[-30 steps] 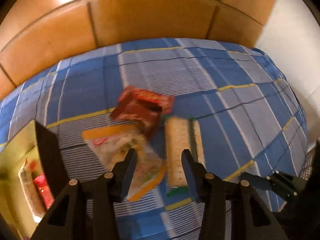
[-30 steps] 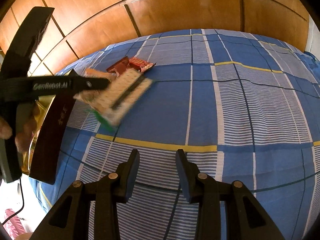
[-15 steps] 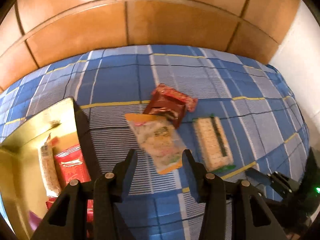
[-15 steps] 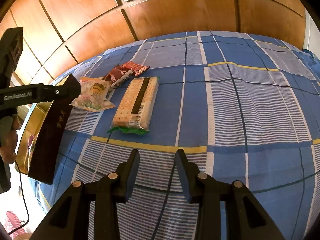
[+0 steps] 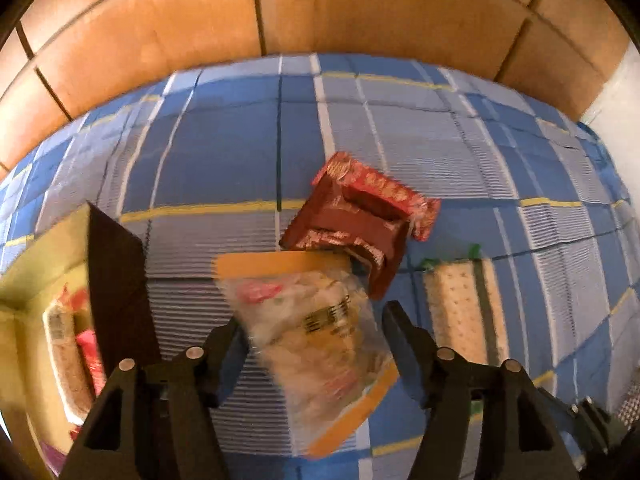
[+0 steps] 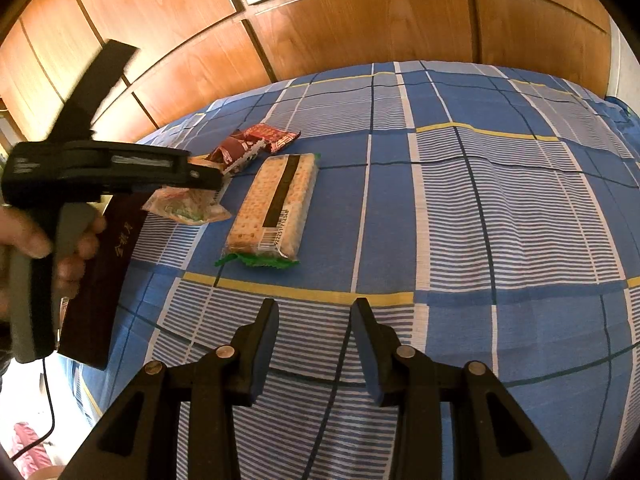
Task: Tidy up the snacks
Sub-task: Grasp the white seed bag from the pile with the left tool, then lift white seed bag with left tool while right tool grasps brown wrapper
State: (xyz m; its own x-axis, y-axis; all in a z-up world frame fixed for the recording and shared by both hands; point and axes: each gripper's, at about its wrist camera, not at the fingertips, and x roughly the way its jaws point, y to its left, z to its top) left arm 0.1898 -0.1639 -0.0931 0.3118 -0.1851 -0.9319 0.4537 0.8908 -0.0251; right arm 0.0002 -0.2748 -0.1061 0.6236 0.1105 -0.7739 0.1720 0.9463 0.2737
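Observation:
A clear snack bag with orange ends [image 5: 316,344] lies on the blue checked bedcover, and my left gripper [image 5: 314,330] is open just above it, a finger on either side. It also shows in the right wrist view [image 6: 188,206], under the left gripper [image 6: 200,176]. Two dark red packets [image 5: 360,220] lie just beyond it. A cracker pack with a green end [image 5: 460,312] lies to its right, also in the right wrist view [image 6: 276,204]. My right gripper [image 6: 314,340] is open and empty over the bedcover, nearer than the cracker pack.
A gold-lined box with a dark wall [image 5: 120,280] stands at the left and holds several snacks [image 5: 68,344]; it also shows in the right wrist view [image 6: 104,280]. Wooden panels [image 5: 320,8] rise behind the bed. A white wall [image 5: 616,92] is at the right.
My left gripper has moved forward and down over the clear snack bag, which now sits between its fingers. The right gripper has barely moved.

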